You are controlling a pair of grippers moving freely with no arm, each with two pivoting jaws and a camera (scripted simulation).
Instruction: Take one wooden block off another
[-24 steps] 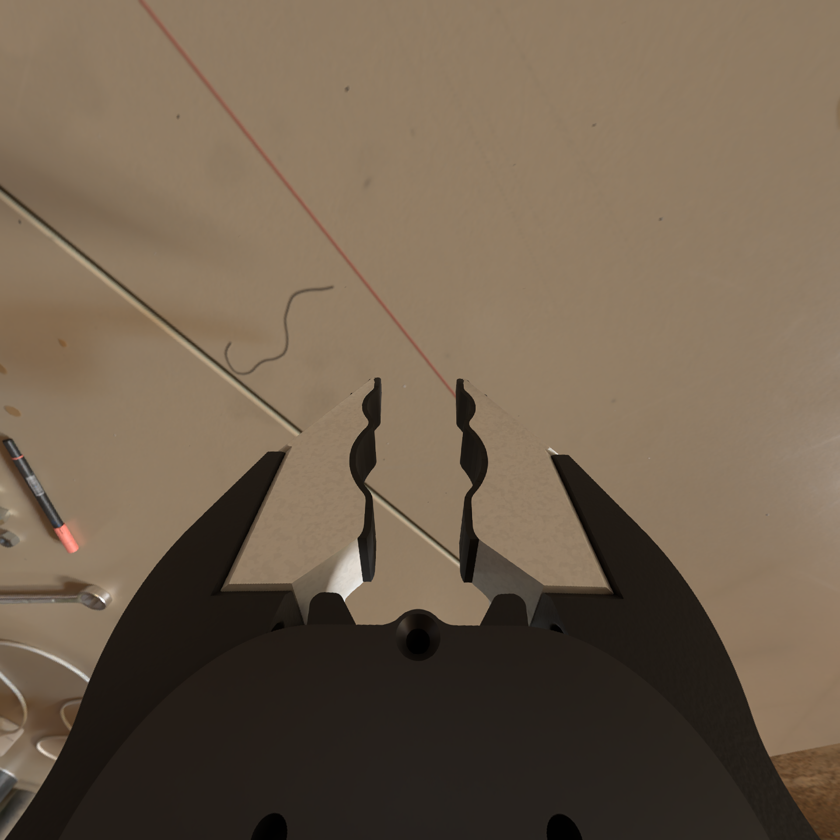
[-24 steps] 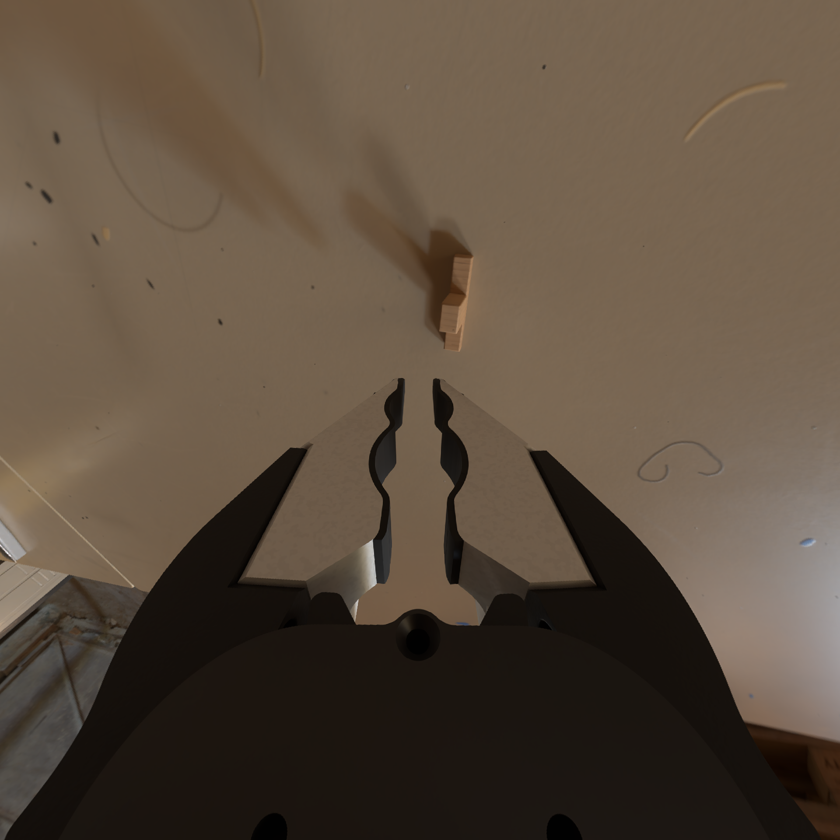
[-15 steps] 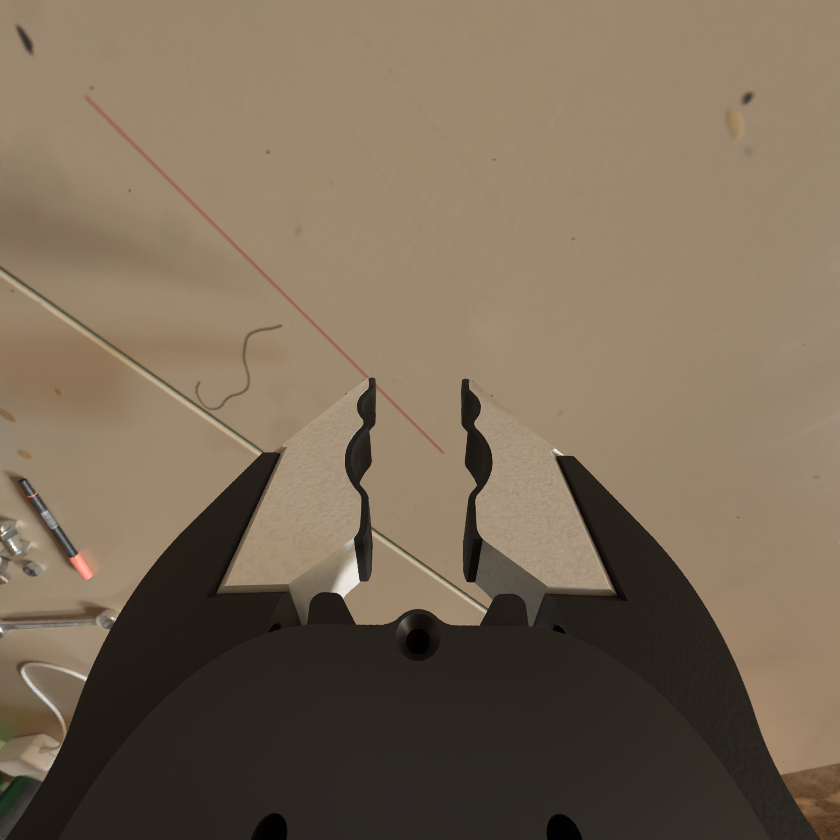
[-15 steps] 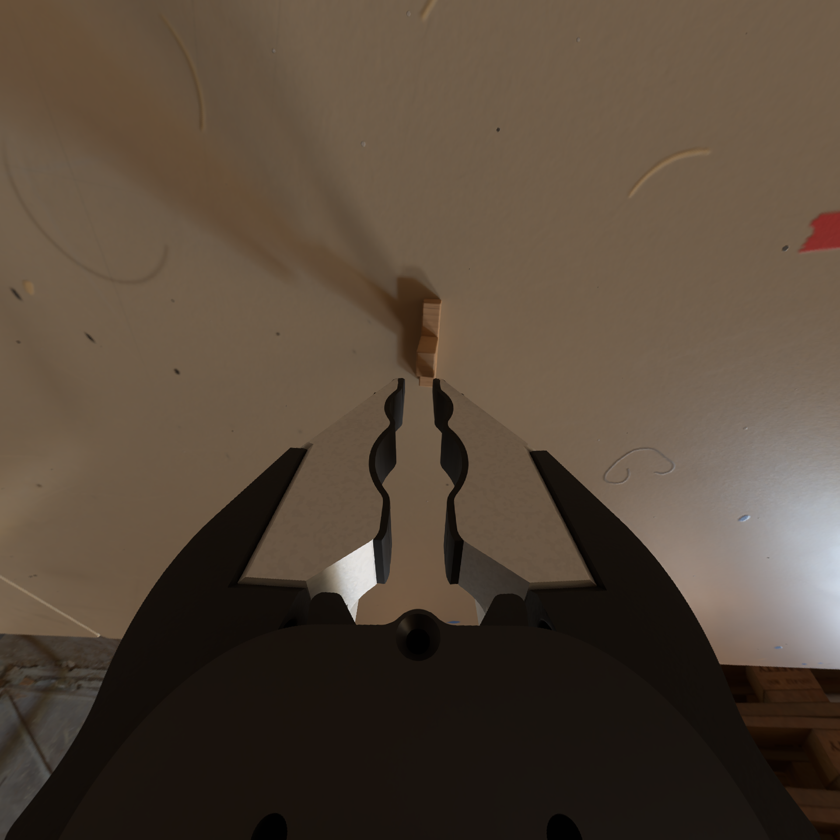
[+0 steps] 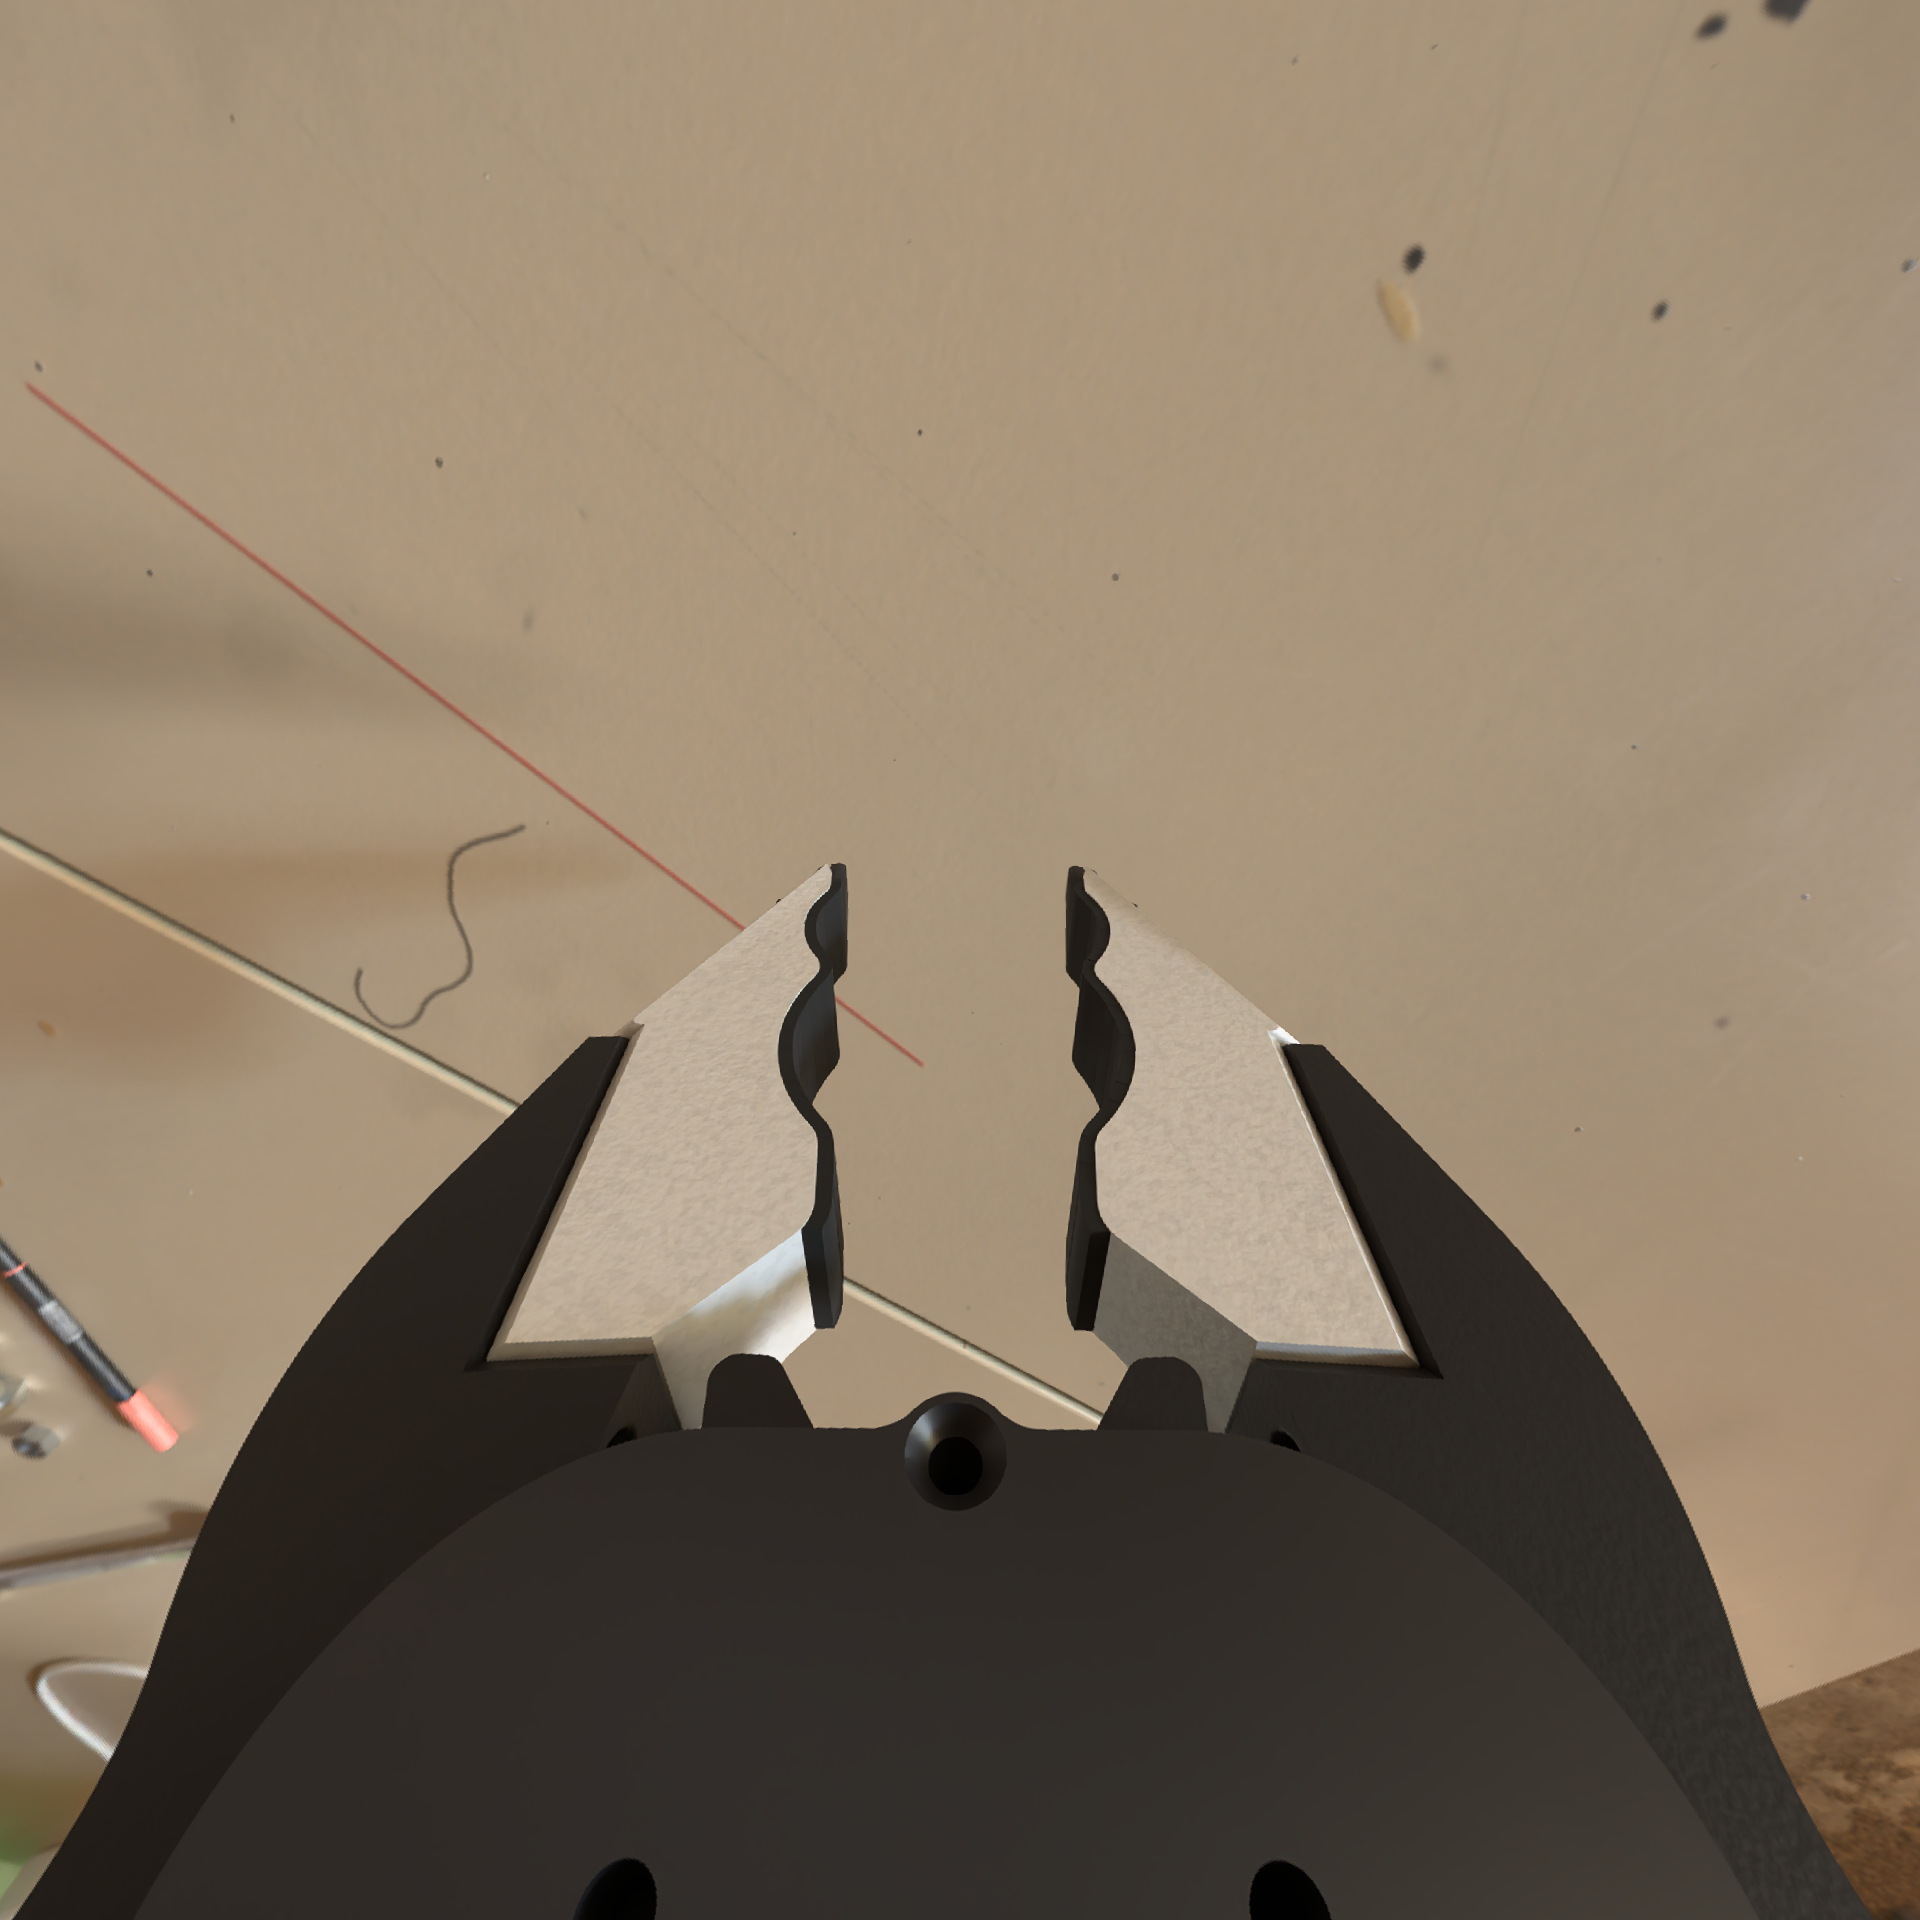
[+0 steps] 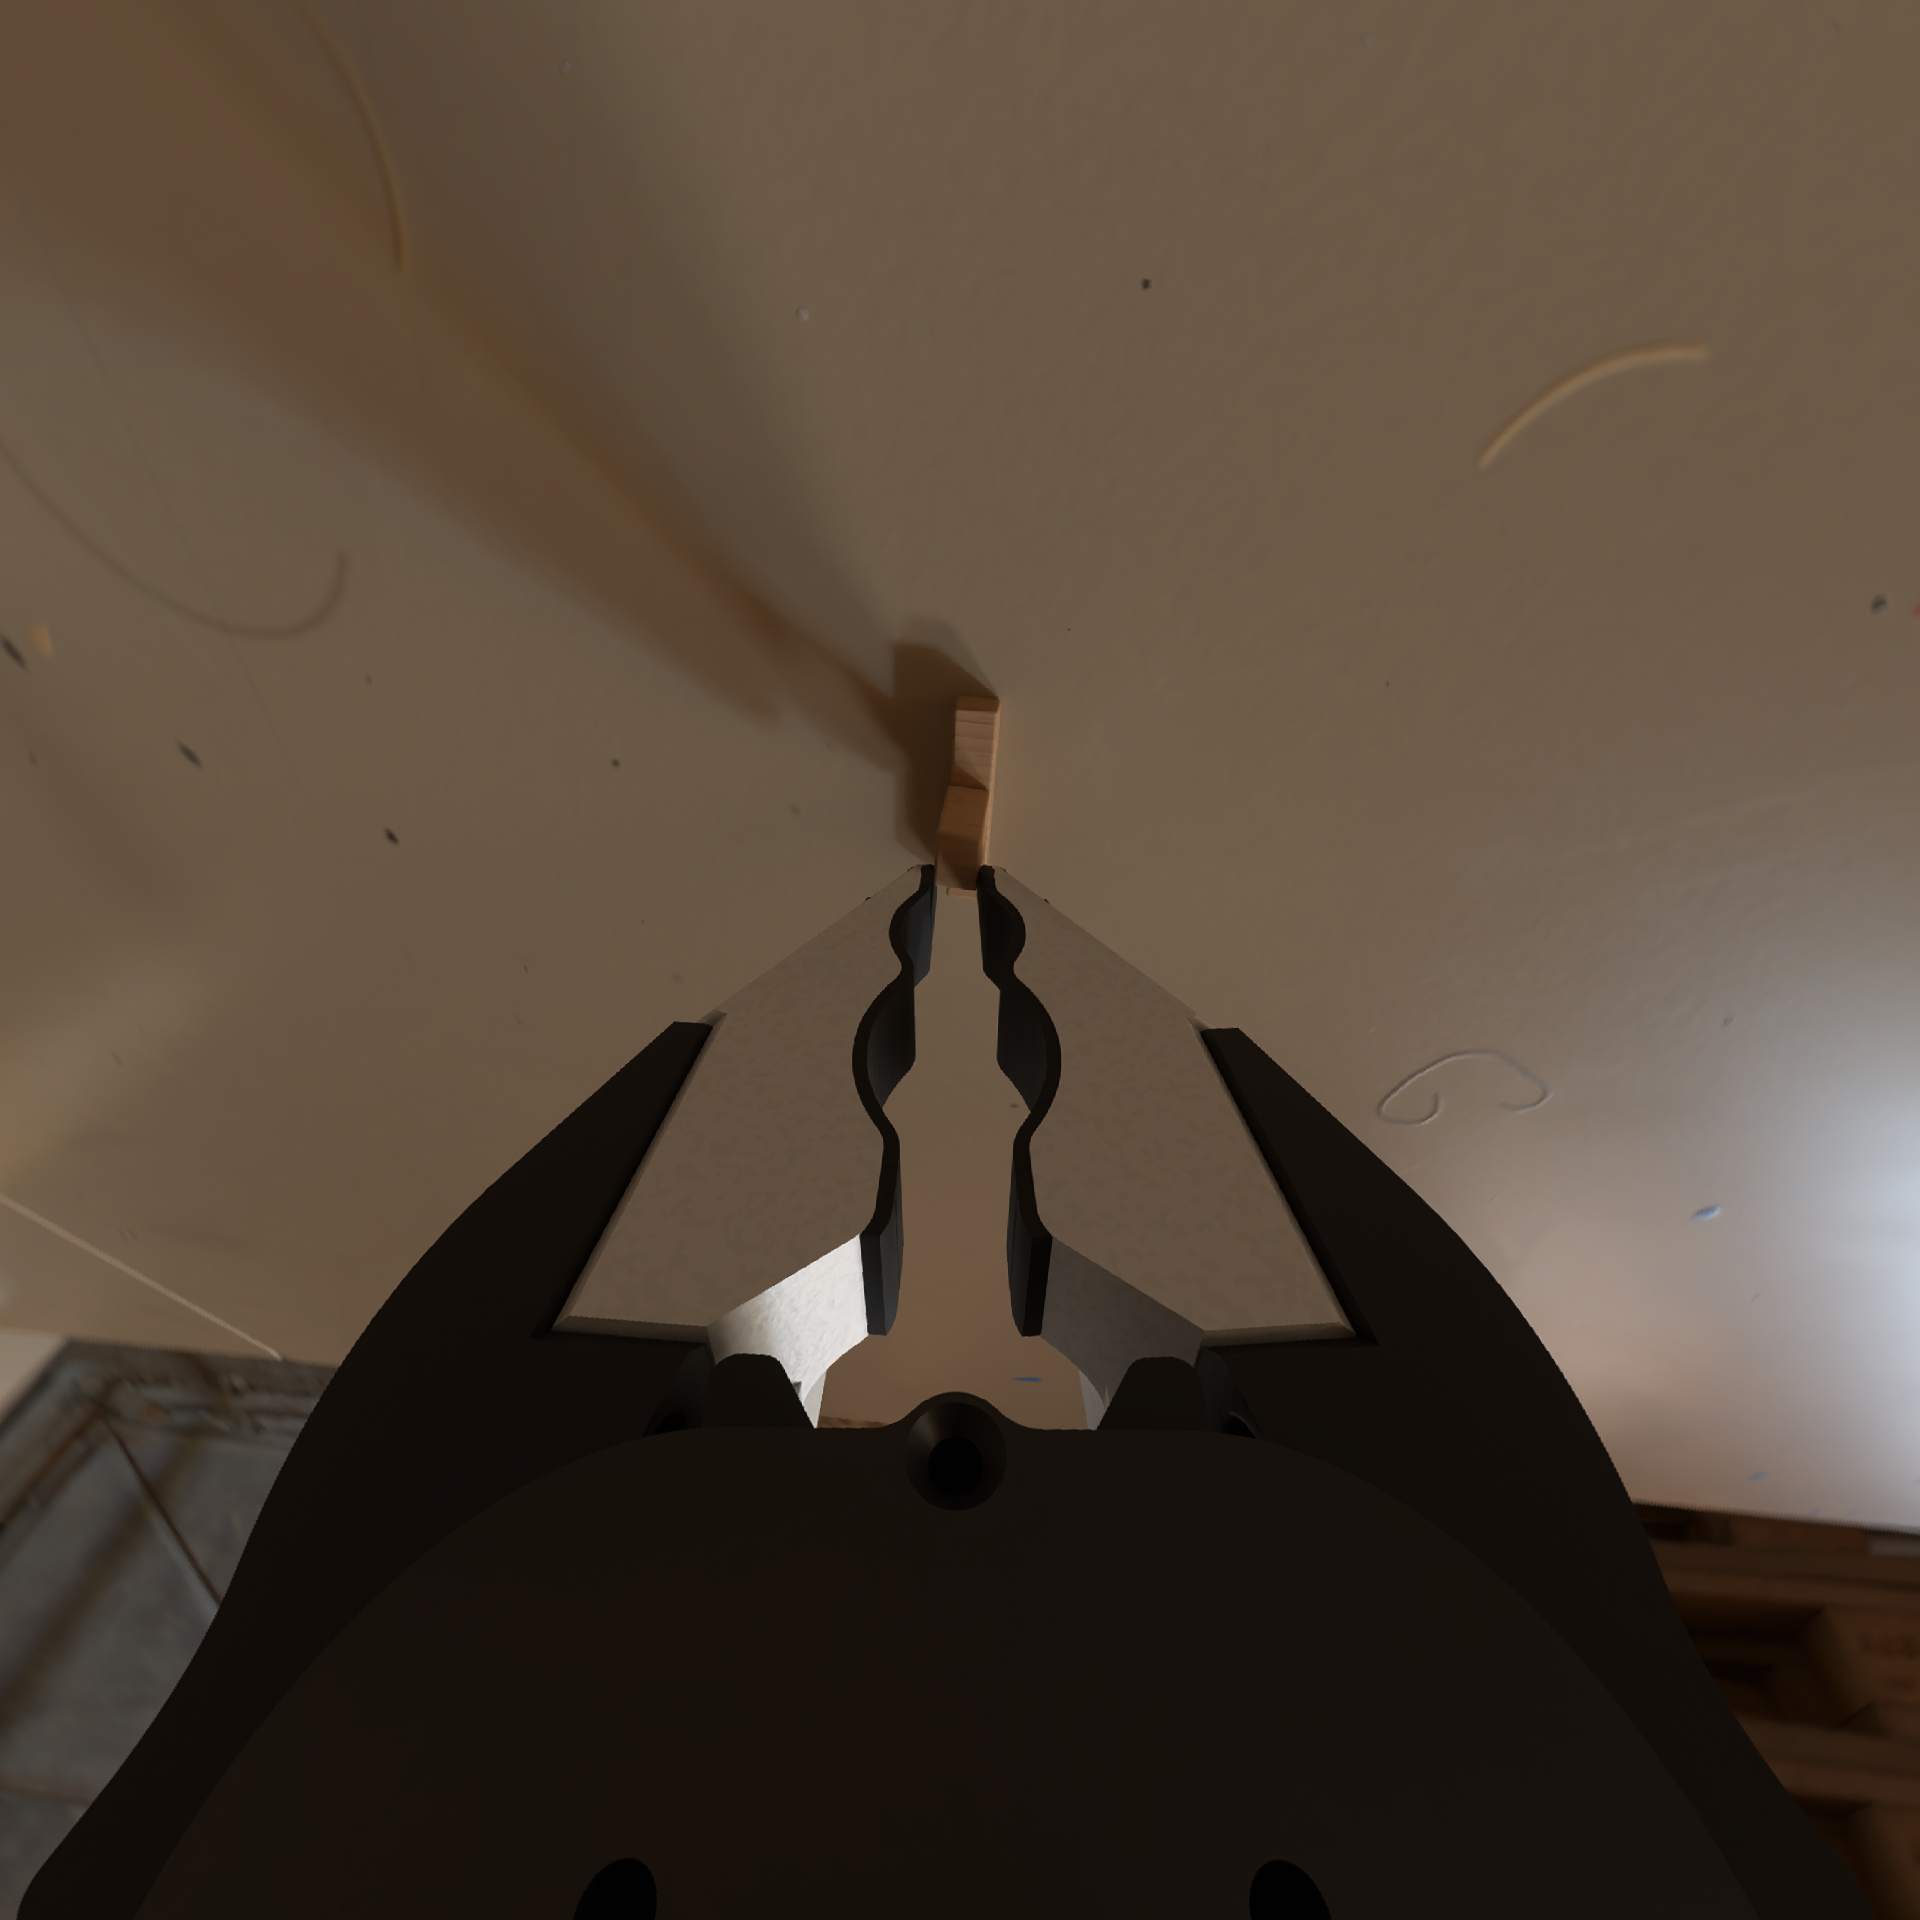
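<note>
Pale wooden blocks, stacked, sat mid-frame just beyond the right gripper, whose narrow jaws seemed lined up to pinch the upper one; left gripper hung moderately parted, empty.

Marks and small tools on a beige table top

In the left wrist view the table top carries a thin red line running diagonally at centre left, a dark curly thread below it, and a black marker with red tip at the left edge. In the right wrist view a pale curved strand lies at upper right.
</note>
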